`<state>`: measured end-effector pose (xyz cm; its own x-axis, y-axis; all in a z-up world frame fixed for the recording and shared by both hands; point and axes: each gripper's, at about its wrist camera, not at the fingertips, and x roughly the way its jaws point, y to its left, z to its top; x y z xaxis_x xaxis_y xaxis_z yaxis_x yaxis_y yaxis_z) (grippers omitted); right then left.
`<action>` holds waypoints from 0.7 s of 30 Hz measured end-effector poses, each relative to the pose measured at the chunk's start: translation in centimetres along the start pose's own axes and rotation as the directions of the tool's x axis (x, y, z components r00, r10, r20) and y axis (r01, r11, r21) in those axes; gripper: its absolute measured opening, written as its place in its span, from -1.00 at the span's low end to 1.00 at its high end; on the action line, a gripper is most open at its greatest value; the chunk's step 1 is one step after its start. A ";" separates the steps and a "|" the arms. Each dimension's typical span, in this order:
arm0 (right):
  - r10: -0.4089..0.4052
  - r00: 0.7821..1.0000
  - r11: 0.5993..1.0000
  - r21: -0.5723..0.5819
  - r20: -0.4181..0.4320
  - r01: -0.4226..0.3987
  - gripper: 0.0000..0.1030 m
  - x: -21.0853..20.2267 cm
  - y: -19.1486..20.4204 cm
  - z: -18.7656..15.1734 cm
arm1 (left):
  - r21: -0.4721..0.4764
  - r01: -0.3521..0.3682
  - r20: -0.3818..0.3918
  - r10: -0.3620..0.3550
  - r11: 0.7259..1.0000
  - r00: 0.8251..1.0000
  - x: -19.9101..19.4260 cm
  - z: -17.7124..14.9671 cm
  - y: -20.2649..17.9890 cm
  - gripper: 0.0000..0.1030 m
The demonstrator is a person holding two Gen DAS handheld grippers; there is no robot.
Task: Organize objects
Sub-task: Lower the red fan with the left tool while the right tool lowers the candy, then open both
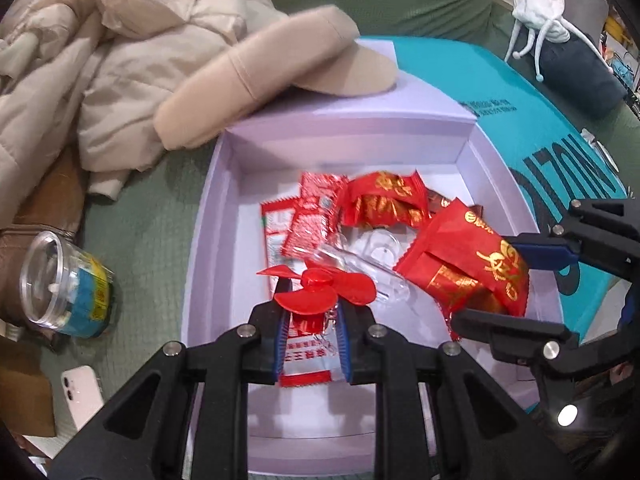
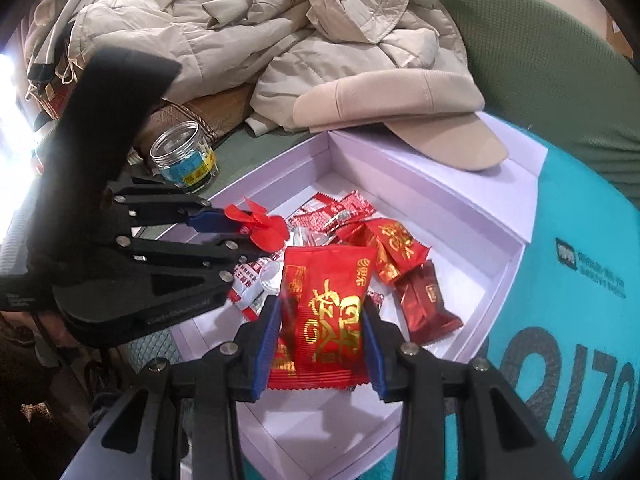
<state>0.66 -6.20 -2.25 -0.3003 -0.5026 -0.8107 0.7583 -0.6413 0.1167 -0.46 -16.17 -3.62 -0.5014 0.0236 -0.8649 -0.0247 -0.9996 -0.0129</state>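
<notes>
Several red snack packets already lie in the pale lilac box, which fills the middle of both views, so the sorting looks well under way. Two more things hang over it, each still in a grip and not yet set down.

At the lower centre of the left wrist view, the left gripper is closed tight on a small red plastic fan. The fan's blades spread just past the blue pads, and a flat red and white sachet shows behind the jaws; whether that sachet is also pinched or simply lies on the box floor I cannot tell.

At the lower centre of the right wrist view, the right gripper is clamped on a puffy red packet with gold characters, one pad on each side edge. The packet stands upright between the pads, above the near part of the box.

A clear plastic piece lies among the packets in the box. A darker red foil packet lies toward the right side.

Still outside the box are a clear jar with a blue and yellow label at the left edge, and a white phone at the lower left. A beige cap overlaps the box's far rim, beside a cream padded jacket. Whether these belong in the box is not clear.

By my reading, releasing both held things into the box is the step in hand.
</notes>
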 end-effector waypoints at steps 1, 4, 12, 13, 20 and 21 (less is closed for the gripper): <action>0.011 1.000 1.000 0.014 -0.006 -0.011 -0.24 0.1 -0.2 -0.1 | 0.005 0.002 -0.006 -0.002 1.000 1.000 0.2 -0.1 -0.1 -0.63; 0.001 1.000 0.999 0.035 -0.024 0.000 -0.24 0.3 -0.8 -0.7 | 0.017 0.001 -0.020 -0.001 1.000 1.000 0.8 -0.4 -0.5 -0.63; -0.013 0.998 0.999 0.037 -0.058 0.015 -0.24 1.1 -0.8 -1.7 | 0.040 -0.001 -0.041 0.003 0.999 0.999 1.2 -1.2 -1.3 -0.63; -0.012 0.998 0.999 0.035 -0.061 0.014 -0.24 1.2 -0.7 -1.7 | 0.042 0.000 -0.046 0.002 0.999 0.999 1.3 -1.2 -1.3 -0.63; -0.013 0.997 0.999 0.042 -0.071 0.016 -0.24 1.6 -0.8 -2.1 | 0.068 -0.006 -0.051 0.009 0.998 0.999 1.6 -1.5 -2.2 -0.63; -0.009 0.998 0.999 0.046 -0.069 0.012 -0.24 1.6 -0.9 -2.2 | 0.072 -0.008 -0.049 0.012 0.997 0.999 1.6 -1.6 -2.4 -0.63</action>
<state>0.76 -5.15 -4.90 -0.2663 -0.4554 -0.8495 0.7271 -0.6735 0.1331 0.14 -13.79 -5.74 -0.4589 0.0108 -0.8884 -0.0828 -0.9961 0.0306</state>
